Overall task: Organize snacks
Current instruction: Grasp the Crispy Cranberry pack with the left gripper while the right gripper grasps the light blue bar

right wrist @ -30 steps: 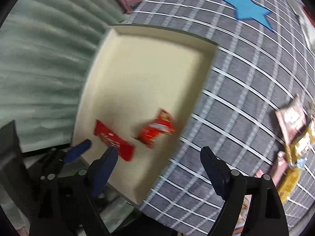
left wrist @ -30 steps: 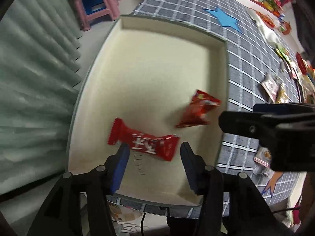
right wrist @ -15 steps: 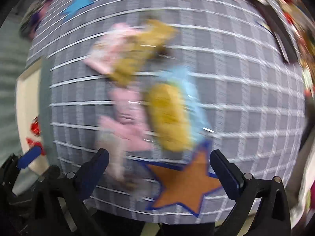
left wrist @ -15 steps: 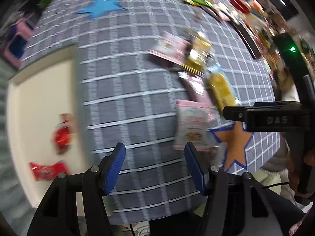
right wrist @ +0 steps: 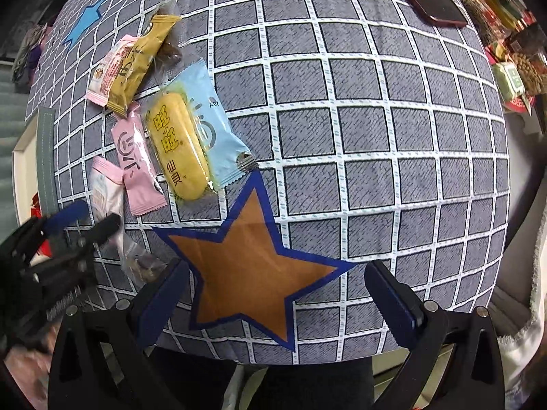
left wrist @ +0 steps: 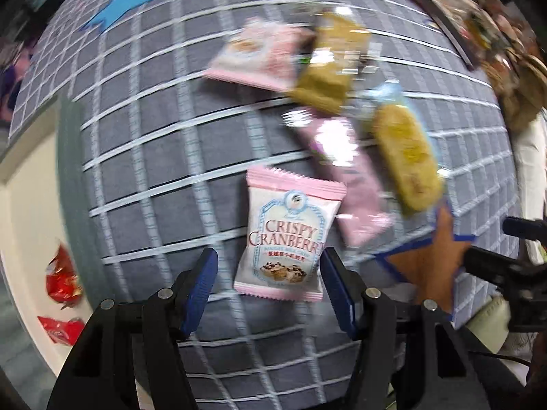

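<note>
The cream tray (left wrist: 24, 184) holds two red candy wrappers (left wrist: 63, 276). The left gripper (left wrist: 270, 287) gapes around the Crispy Cranberry packet (left wrist: 289, 235); the right gripper (right wrist: 273, 294) hangs open.

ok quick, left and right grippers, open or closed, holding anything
Left gripper: open, holding nothing, jaws either side of the Crispy Cranberry packet.
Right gripper: open, empty, over the orange star.

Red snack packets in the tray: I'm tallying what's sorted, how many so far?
2 show at the left edge of the left wrist view: red packet and, nearer the camera, second red packet. The tray is mostly out of frame.
</note>
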`<state>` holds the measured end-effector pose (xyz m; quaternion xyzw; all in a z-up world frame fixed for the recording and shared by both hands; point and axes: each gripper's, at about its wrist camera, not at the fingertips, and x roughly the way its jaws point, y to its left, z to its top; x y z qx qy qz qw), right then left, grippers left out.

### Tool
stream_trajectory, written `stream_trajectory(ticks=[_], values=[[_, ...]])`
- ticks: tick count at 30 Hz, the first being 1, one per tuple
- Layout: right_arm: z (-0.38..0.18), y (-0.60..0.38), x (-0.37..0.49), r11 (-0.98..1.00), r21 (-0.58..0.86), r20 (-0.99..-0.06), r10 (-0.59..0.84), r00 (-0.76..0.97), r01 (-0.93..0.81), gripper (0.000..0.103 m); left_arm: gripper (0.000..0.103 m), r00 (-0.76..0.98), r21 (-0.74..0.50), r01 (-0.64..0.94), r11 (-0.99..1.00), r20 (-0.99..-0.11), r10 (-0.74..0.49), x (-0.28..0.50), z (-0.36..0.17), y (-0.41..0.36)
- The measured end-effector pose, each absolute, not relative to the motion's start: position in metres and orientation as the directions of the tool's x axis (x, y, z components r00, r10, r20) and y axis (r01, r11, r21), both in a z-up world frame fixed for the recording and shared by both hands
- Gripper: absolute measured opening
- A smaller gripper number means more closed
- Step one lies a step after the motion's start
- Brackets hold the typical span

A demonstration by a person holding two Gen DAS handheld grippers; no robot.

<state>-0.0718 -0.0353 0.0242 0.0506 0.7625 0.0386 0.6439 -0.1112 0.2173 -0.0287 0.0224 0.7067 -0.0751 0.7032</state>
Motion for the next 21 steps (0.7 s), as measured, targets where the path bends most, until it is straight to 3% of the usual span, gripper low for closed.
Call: stream_trajectory(ticks=[5, 14, 21], values=[[0.023, -0.015, -0.049, 0.994, 0.106, -0.984, 0.105, -0.142, -0.003, 0.103, 0.066, -0.02, -0.094, 0.049, 0.994, -0.995, -0.093, -0.113, -0.028, 0.255], [0.011, -0.034, -0.001, 1.0, 0.02, -0.997, 0.021, -0.069, 0.004, 0.103, 0.066, -0.001, -0.074, 0.082, 0.994, -0.997, -0.074, -0.111, -0.017, 0.265], [-0.013, -0.007, 0.005, 0.994, 0.061, -0.991, 0.049, -0.128, -0.09, 0.103, 0.069, -0.019, -0.051, 0.114, 0.992, -0.999, -0.049, -0.095, -0.03, 0.246]])
